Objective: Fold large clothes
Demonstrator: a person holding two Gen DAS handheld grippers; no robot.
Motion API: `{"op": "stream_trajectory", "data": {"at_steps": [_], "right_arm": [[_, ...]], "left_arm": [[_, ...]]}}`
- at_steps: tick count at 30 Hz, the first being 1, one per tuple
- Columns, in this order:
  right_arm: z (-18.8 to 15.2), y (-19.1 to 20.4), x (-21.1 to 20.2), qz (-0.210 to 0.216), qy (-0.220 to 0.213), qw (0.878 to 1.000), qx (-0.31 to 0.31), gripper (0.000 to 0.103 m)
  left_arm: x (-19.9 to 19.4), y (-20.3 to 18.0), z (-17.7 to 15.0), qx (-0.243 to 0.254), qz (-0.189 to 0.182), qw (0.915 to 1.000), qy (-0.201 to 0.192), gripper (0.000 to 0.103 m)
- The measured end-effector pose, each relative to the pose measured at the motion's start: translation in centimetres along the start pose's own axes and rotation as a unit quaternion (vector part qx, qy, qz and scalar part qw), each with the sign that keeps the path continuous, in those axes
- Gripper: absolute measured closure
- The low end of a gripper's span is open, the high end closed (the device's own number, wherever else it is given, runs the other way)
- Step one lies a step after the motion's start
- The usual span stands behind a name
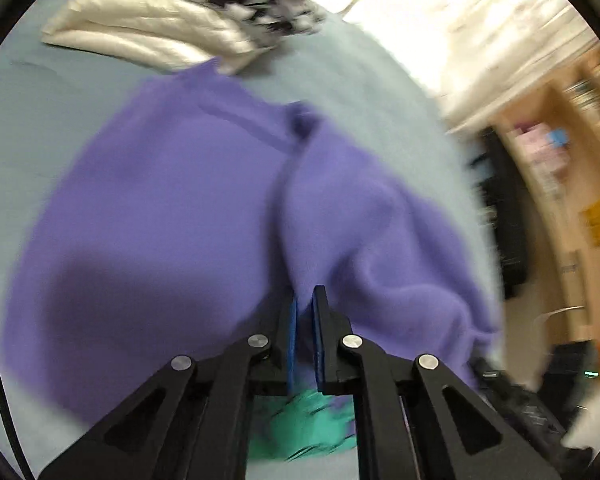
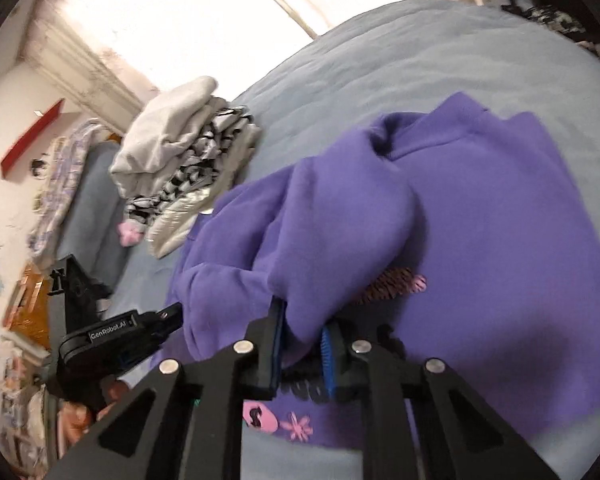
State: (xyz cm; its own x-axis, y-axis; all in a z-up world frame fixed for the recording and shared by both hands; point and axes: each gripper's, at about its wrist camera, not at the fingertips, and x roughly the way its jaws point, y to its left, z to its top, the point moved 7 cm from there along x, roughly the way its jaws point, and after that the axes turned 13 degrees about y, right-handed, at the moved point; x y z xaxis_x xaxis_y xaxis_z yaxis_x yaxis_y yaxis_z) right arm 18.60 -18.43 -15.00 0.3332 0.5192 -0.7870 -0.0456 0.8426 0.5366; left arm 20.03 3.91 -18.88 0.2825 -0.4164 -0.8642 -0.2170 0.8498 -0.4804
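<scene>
Left wrist view: the left gripper (image 1: 305,300) has its blue-padded jaws nearly together, clamped on a ridge of the purple sweatshirt (image 1: 172,216), which rises from the pinch and spreads over the pale blue bed (image 1: 52,92). Beyond the sweatshirt, a stack of folded clothes (image 1: 204,12) sits on the bed: cream quilted piece at the bottom, black-and-white patterned piece above it. A green cloth (image 1: 300,432) shows below the jaws, blurred. Wooden shelving (image 1: 572,128) appears at right, motion-blurred. Right wrist view: the right gripper (image 2: 302,336) is closed on a bunched fold of the same purple sweatshirt (image 2: 500,240), the fold draped up and over the pads; the rest of the garment lies flat on the bed (image 2: 400,48). Only this view shows pink flower and dark printed graphics (image 2: 296,426) on the sweatshirt near the jaws. It also shows the left gripper (image 2: 171,316) from the side at lower left, tips at the sweatshirt's edge, jaw gap not readable from here. The folded stack (image 2: 188,160) lies just beside the sweatshirt, topped by a grey-white garment. Bright window (image 2: 188,12) behind.
</scene>
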Motion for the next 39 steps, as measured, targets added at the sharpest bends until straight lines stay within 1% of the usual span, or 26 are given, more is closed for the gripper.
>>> {"op": "stream_trajectory", "data": {"at_steps": [2,3,5,8,10,12,14,15,16,19,21,24,26,28,31,34,36,37,38,39], "right_arm": [[-1.1,-1.2,0.7,-0.032,0.023,0.999,0.024,0.088],[-2.2,-2.3,2.0,-0.044,0.045,0.997,0.046,0.088],[-3.4,-3.5,3.2,-0.041,0.055,0.996,0.062,0.088],[-3.9,-3.8,2.9,-0.025,0.043,0.996,0.077,0.088],[-3.8,-3.7,2.6,-0.020,0.044,0.996,0.075,0.084],[-3.6,-3.4,1.8,-0.025,0.041,0.996,0.070,0.077],[-3.5,-3.2,0.6,-0.042,0.031,0.997,0.058,0.075],[-3.5,-3.0,-0.1,-0.050,0.024,0.997,0.052,0.075],[-3.4,-2.8,-0.7,-0.060,0.016,0.997,0.045,0.075],[-3.3,-1.9,-2.3,-0.084,-0.012,0.996,0.014,0.075],[-3.3,-0.8,-3.3,-0.105,-0.033,0.994,-0.020,0.075],[-3.1,1.0,-3.4,-0.119,-0.044,0.989,-0.072,0.075],[-2.8,2.1,-2.9,-0.124,-0.048,0.986,-0.098,0.076],[-2.3,3.2,-2.2,-0.120,-0.047,0.985,-0.116,0.082],[-1.3,4.1,-1.0,-0.123,-0.047,0.981,-0.143,0.083],[-0.1,4.0,0.9,-0.144,-0.036,0.976,-0.162,0.083],[0.3,3.2,2.7,-0.161,-0.016,0.973,-0.164,0.083],[0.3,2.7,3.4,-0.167,-0.008,0.972,-0.163,0.084],[0.3,2.2,4.3,-0.171,0.003,0.972,-0.163,0.086],[0.0,1.8,5.3,-0.178,0.011,0.970,-0.163,0.086]], "left_arm": [[0.8,1.0,-1.2,-0.011,0.034,0.9988,0.034,0.098],[1.4,1.4,-1.7,-0.012,0.043,0.9981,0.042,0.097],[2.0,1.5,-2.3,-0.003,0.058,0.9976,0.039,0.097],[1.8,0.8,-2.8,0.011,0.077,0.9966,0.026,0.097],[1.5,0.3,-3.0,0.024,0.083,0.9960,0.021,0.095],[1.2,0.1,-3.1,0.029,0.079,0.9963,0.019,0.094],[0.5,0.1,-3.7,0.025,0.078,0.9966,0.014,0.091],[0.2,0.2,-3.9,0.023,0.082,0.9963,0.011,0.086],[-0.3,0.3,-4.1,0.020,0.085,0.9962,0.006,0.084],[-1.8,-0.1,-4.3,0.031,0.087,0.9956,-0.013,0.083],[-3.1,-0.4,-4.3,0.057,0.089,0.9940,-0.029,0.083],[-4.1,-3.3,-4.4,0.113,0.087,0.9882,-0.056,0.083],[-4.4,-5.2,-4.6,0.152,0.081,0.9827,-0.068,0.083],[-3.8,-7.3,-4.4,0.184,0.080,0.9768,-0.076,0.083],[-2.5,-9.0,-3.6,0.213,0.082,0.9700,-0.083,0.083],[-0.3,-9.3,-2.4,0.221,0.110,0.9655,-0.082,0.083],[1.5,-8.4,-1.9,0.213,0.134,0.9656,-0.064,0.081],[2.4,-7.9,-1.8,0.207,0.140,0.9668,-0.052,0.081],[3.2,-7.4,-1.7,0.200,0.139,0.9690,-0.043,0.081],[3.5,-7.1,-1.7,0.196,0.134,0.9703,-0.045,0.081]]}}
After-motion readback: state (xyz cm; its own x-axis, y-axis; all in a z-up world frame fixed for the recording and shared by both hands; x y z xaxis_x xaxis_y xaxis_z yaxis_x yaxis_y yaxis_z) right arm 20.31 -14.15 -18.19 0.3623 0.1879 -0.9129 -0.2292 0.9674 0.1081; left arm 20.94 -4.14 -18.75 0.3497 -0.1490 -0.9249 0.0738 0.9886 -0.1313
